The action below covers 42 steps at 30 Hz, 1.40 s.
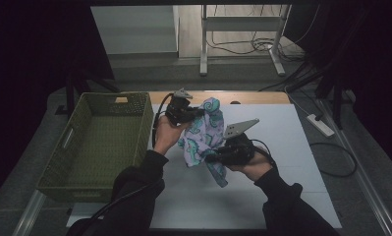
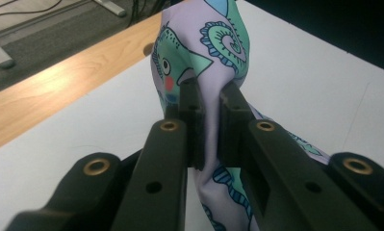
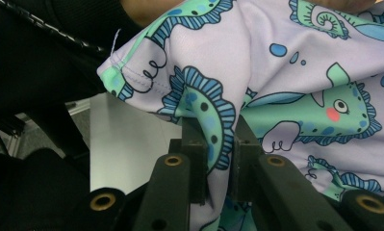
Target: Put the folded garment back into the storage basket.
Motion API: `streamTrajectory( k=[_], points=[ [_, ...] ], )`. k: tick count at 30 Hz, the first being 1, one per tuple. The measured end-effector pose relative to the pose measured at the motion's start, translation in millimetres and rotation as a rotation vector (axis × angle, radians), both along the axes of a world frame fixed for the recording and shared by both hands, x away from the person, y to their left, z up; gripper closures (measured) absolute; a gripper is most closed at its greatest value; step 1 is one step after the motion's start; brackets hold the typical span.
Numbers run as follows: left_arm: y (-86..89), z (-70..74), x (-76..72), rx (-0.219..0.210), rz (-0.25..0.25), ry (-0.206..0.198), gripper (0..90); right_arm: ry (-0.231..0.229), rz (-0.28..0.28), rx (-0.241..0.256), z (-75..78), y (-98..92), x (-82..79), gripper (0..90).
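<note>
Dim room, grey floor [image 1: 149, 66], white table [image 1: 282, 147].

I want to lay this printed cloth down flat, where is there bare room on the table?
The white mat is bare right of the right gripper and along its near edge. The green basket is empty. It is crowded where the left gripper holds the cloth.

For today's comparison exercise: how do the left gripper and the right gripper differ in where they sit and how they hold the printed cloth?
The left gripper is farther from the person, nearer the green basket, pinching the printed cloth at its raised top; the right gripper is nearer the person, clamping lower down. The left's plate looks small; the right's looks broad and pale. Both are shut on the cloth above the white table.
</note>
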<state>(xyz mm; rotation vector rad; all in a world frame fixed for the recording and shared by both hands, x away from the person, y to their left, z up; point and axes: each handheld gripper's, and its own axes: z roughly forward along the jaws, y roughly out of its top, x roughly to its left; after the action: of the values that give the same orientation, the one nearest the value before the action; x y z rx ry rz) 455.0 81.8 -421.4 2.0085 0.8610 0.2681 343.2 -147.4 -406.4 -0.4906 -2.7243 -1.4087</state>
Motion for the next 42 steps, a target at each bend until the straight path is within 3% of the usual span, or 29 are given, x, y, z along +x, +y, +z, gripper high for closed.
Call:
streamTrajectory(
  k=[13,23,42],
  points=[
    [48.9,32.8,-5.4,0.024,0.049,-0.011,82.9,0.017,0.053,0.072,21.6,43.3,7.3,80.0],
    [85.8,50.5,-9.6,0.034,0.091,-0.018,82.8,0.003,0.081,0.091,30.3,73.8,10.4,80.0],
    [152.4,73.6,-16.3,0.018,0.145,-0.017,82.7,-0.019,0.135,0.122,47.4,140.6,12.9,79.9]
  ],
)
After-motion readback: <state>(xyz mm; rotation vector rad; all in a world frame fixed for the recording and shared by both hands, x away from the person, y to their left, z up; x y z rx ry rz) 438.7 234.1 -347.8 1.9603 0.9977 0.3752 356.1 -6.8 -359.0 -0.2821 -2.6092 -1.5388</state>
